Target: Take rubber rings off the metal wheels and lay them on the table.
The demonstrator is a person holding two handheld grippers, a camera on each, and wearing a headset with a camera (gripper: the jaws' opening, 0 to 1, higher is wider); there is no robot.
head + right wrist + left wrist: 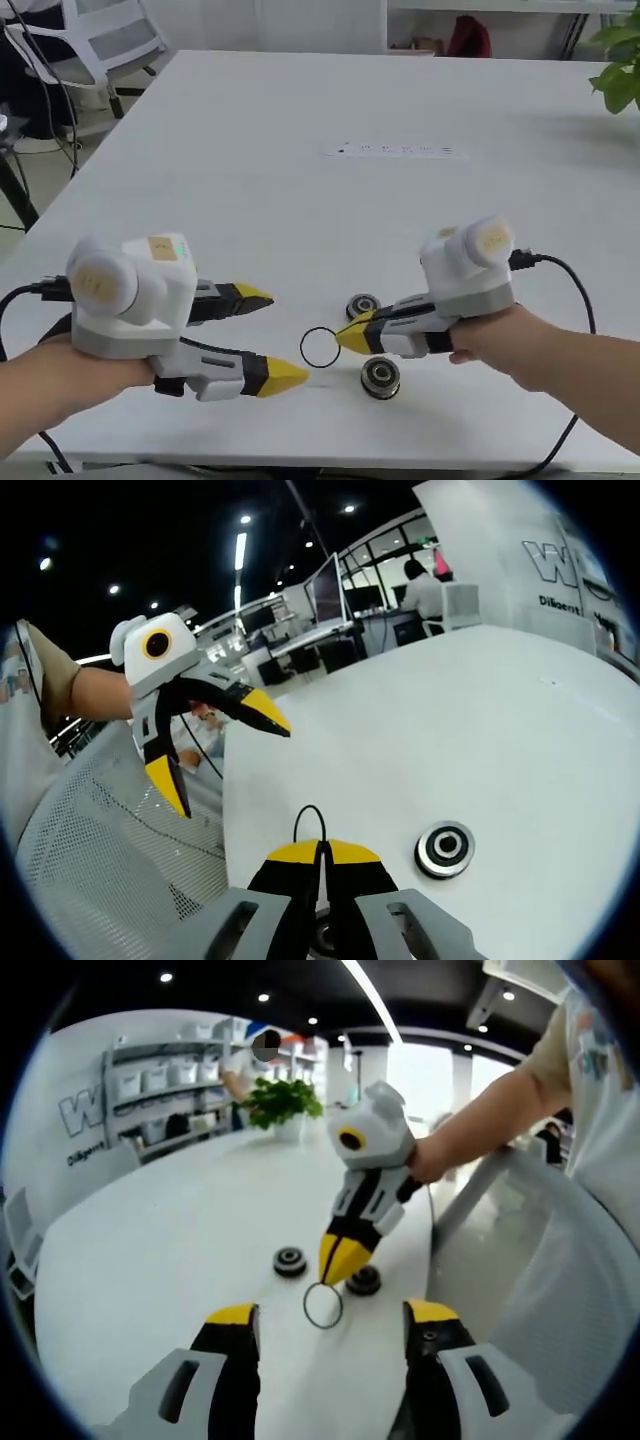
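Note:
A thin black rubber ring [320,347] lies flat at table height, and my right gripper [345,339] is shut on its right edge. In the right gripper view the ring [308,820] loops up from between the shut tips [320,852]. Two metal wheels flank that gripper: one [362,305] behind it, one [381,377] in front. My left gripper [272,335] is open just left of the ring, nothing between its jaws. In the left gripper view the ring [323,1306] sits ahead of the open jaws [331,1312], with the wheels [290,1261] [363,1280] beyond.
The white table [300,180] stretches far ahead. A pale strip [395,150] lies mid-table. A green plant [620,70] stands at the far right and a chair [100,40] at the far left. The table's near edge runs just below both grippers.

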